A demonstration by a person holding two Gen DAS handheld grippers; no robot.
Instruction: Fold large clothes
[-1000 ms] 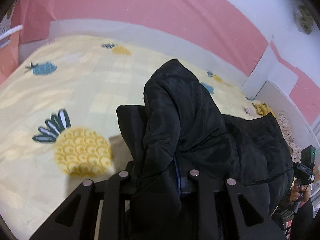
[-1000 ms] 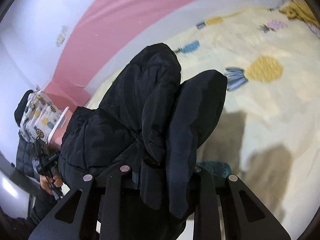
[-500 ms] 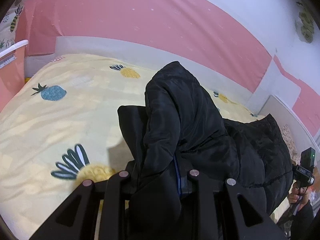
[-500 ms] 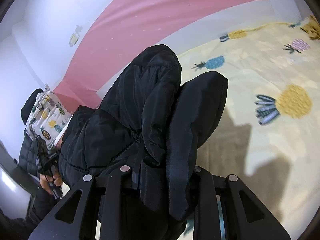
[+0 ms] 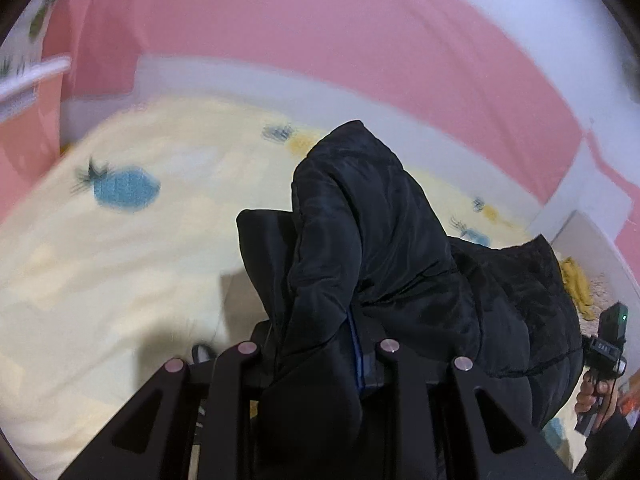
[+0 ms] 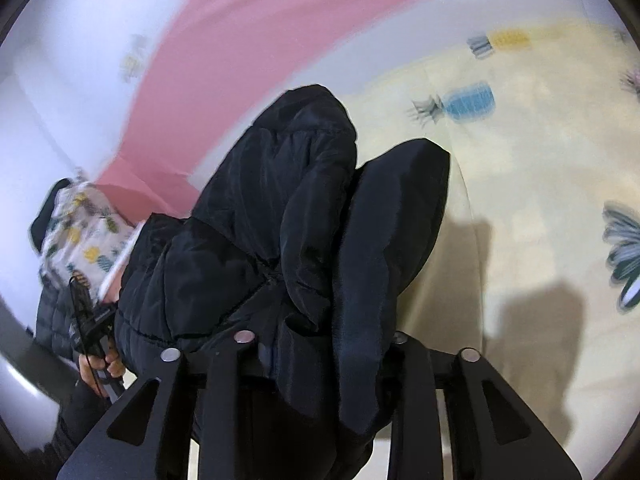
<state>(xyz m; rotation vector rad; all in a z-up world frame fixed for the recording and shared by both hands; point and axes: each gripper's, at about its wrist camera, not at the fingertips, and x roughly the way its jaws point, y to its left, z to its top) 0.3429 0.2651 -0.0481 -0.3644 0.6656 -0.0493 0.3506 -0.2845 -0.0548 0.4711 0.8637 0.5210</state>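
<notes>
A black puffer jacket (image 5: 372,240) hangs between both grippers above the bed. My left gripper (image 5: 316,360) is shut on a bunched edge of the jacket, which bulges up over the fingers and hides their tips. My right gripper (image 6: 320,344) is shut on another bunched part of the same jacket (image 6: 288,216); its fingertips are hidden too. The right gripper's handle and hand show at the far right of the left wrist view (image 5: 604,344). The left gripper's handle shows at the lower left of the right wrist view (image 6: 92,320).
A bed with a yellow pineapple-print sheet (image 5: 120,240) lies below and ahead; it also shows in the right wrist view (image 6: 540,160). A pink and white wall (image 5: 320,40) stands behind it. A pineapple-print cloth (image 6: 84,232) hangs at the left.
Both grippers have lifted and tilted up with the jacket still held. The bed has dropped lower in both views and more wall shows. The grips have not changed.
</notes>
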